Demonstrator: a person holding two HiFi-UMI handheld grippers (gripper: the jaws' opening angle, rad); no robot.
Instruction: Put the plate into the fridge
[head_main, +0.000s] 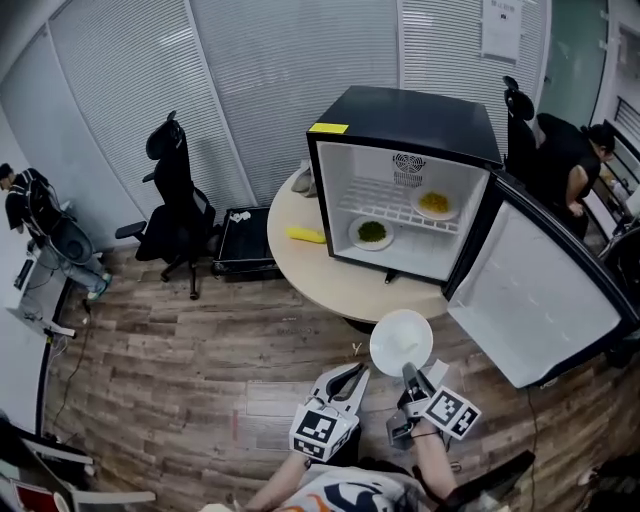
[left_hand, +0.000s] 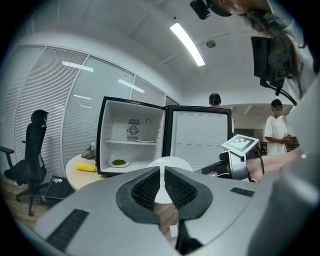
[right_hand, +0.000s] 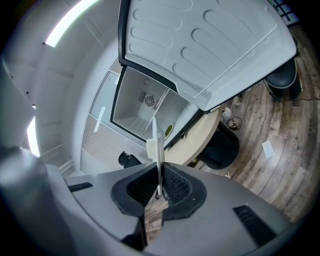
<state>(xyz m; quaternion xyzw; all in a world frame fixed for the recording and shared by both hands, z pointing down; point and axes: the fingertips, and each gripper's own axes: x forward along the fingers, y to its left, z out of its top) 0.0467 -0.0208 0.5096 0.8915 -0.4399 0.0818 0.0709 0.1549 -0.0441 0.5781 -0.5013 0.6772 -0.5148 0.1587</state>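
A white plate (head_main: 400, 340) hangs in the air in front of the round table, with my right gripper (head_main: 411, 373) shut on its near rim. In the right gripper view the plate (right_hand: 156, 142) shows edge-on, clamped between the pads of the right gripper (right_hand: 160, 187). My left gripper (head_main: 352, 373) floats just left of the plate, shut with nothing in it. In the left gripper view the plate (left_hand: 175, 162) appears beyond the tips of the left gripper (left_hand: 161, 171). The black fridge (head_main: 400, 125) stands on the table with its door (head_main: 535, 290) swung open to the right.
Inside the fridge, a plate of green food (head_main: 371, 233) lies on the floor and a plate of yellow food (head_main: 434, 204) on the wire shelf. A yellow item (head_main: 306, 235) lies on the table (head_main: 300, 268). A black office chair (head_main: 175, 200), a black box (head_main: 243, 240) and people stand around.
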